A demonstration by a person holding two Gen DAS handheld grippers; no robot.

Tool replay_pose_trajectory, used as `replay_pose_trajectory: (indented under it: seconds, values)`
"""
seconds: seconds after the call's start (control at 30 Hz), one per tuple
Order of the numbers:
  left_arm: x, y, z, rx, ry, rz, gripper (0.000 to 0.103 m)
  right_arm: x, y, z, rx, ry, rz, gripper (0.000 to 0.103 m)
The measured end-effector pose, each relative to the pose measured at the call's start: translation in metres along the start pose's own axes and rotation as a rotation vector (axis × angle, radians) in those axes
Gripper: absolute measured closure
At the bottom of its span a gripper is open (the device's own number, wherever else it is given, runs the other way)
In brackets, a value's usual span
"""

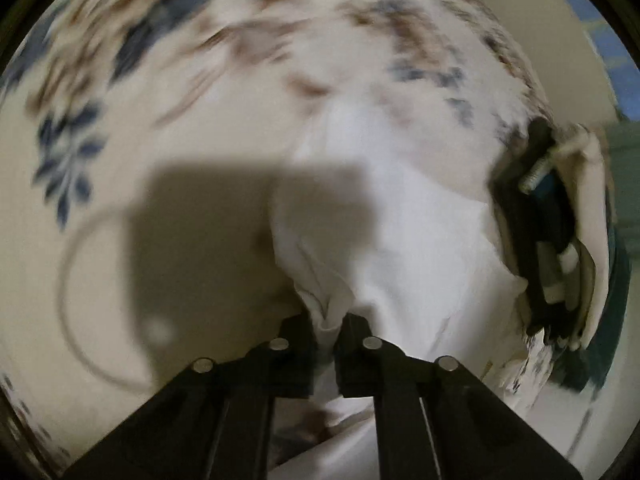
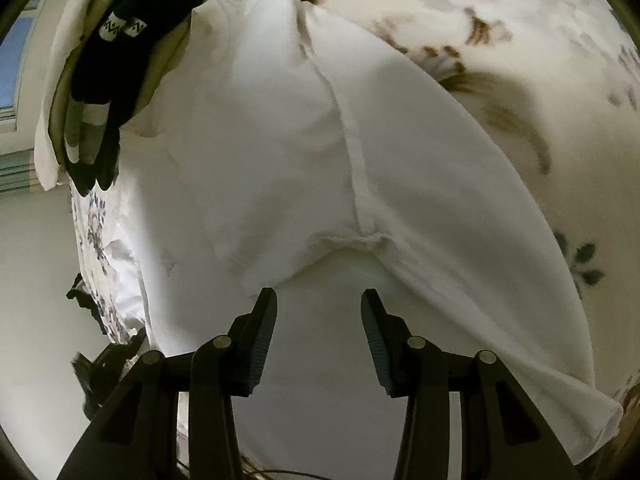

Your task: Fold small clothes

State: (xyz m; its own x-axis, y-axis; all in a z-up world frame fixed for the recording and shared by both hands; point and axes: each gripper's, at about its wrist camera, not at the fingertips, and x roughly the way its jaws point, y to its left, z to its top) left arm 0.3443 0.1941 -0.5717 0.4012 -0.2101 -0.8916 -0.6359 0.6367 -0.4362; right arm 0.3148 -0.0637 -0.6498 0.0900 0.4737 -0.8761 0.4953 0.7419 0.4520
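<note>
A small white garment lies on a floral bedsheet. In the left wrist view my left gripper is shut on a bunched fold of the white garment, which stretches away from the fingers; the view is motion-blurred. In the right wrist view my right gripper is open just above the garment, its fingertips near a seam junction. Nothing is between its fingers.
A pile of other clothes, black socks with grey-white stripes on cream cloth, sits at the sheet's edge and also shows in the left wrist view. A wall and blue window lie beyond.
</note>
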Motion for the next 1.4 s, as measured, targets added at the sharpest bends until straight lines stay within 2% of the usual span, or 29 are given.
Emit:
replay_pose_trajectory:
  seconds: [0.03, 0.1, 0.2, 0.3, 0.33, 0.4, 0.47, 0.5, 0.57, 0.63, 0.67, 0.77, 0.87, 0.97, 1.07, 1.13, 1.17, 1.23, 1.33, 1.4]
  values:
    - [-0.003, -0.007, 0.001, 0.039, -0.018, 0.008, 0.099, -0.001, 0.000, -0.001, -0.001, -0.001, 0.001, 0.057]
    - [-0.014, -0.041, -0.006, 0.197, -0.073, 0.024, 0.099, -0.004, -0.002, -0.001, 0.001, -0.006, 0.000, 0.057]
    - [-0.024, -0.100, -0.037, 0.451, -0.107, 0.016, 0.099, -0.010, -0.007, -0.001, 0.012, -0.010, -0.001, 0.057]
    - [-0.013, -0.159, -0.099, 0.708, -0.047, -0.025, 0.099, -0.019, -0.016, -0.001, 0.035, -0.013, -0.006, 0.057]
    - [-0.007, -0.168, -0.110, 0.750, -0.023, -0.030, 0.098, -0.023, -0.020, -0.001, 0.041, -0.015, -0.012, 0.057]
    - [0.013, -0.182, -0.154, 0.867, 0.072, 0.011, 0.094, -0.029, -0.027, 0.000, 0.052, -0.011, -0.017, 0.057]
    - [0.019, -0.178, -0.172, 0.912, 0.098, 0.058, 0.092, -0.038, -0.032, 0.001, 0.060, -0.009, -0.015, 0.057]
    - [0.018, -0.170, -0.179, 0.920, 0.101, 0.087, 0.089, -0.042, -0.033, 0.002, 0.059, -0.009, -0.014, 0.057]
    - [0.015, -0.155, -0.182, 0.897, 0.126, 0.096, 0.069, -0.050, -0.033, 0.004, 0.045, -0.006, -0.001, 0.057]
    - [0.009, -0.134, -0.176, 0.861, 0.130, 0.128, 0.013, -0.055, -0.025, 0.007, 0.012, 0.002, 0.020, 0.057]
    - [0.003, -0.121, -0.171, 0.836, 0.117, 0.155, 0.009, -0.057, -0.020, 0.008, -0.002, 0.003, 0.028, 0.057]
    - [0.003, -0.099, -0.149, 0.788, 0.088, 0.208, 0.009, -0.055, 0.000, 0.012, -0.050, 0.015, 0.056, 0.057]
    - [0.011, -0.101, -0.126, 0.773, 0.029, 0.274, 0.009, -0.045, 0.029, 0.018, -0.098, 0.026, 0.061, 0.057]
    - [0.018, -0.109, -0.116, 0.766, -0.012, 0.275, 0.009, -0.050, 0.042, 0.024, -0.094, 0.006, 0.073, 0.057]
    - [0.025, -0.128, -0.113, 0.770, -0.048, 0.292, 0.009, -0.066, 0.035, 0.024, -0.078, -0.011, 0.053, 0.057]
    - [0.044, -0.136, -0.121, 0.797, 0.010, 0.295, 0.009, -0.076, 0.024, 0.022, -0.068, -0.002, 0.026, 0.057]
    - [0.059, -0.133, -0.130, 0.816, 0.063, 0.336, 0.009, -0.081, 0.019, 0.021, -0.066, 0.004, 0.015, 0.057]
    - [0.071, -0.121, -0.147, 0.819, 0.140, 0.361, 0.009, -0.094, 0.006, 0.021, -0.070, 0.020, -0.011, 0.057]
    - [0.050, -0.103, -0.178, 0.808, 0.147, 0.389, 0.009, -0.112, -0.012, 0.023, -0.088, 0.034, -0.018, 0.057]
    - [0.026, -0.099, -0.191, 0.775, 0.119, 0.393, 0.009, -0.123, -0.027, 0.025, -0.103, 0.047, -0.014, 0.057]
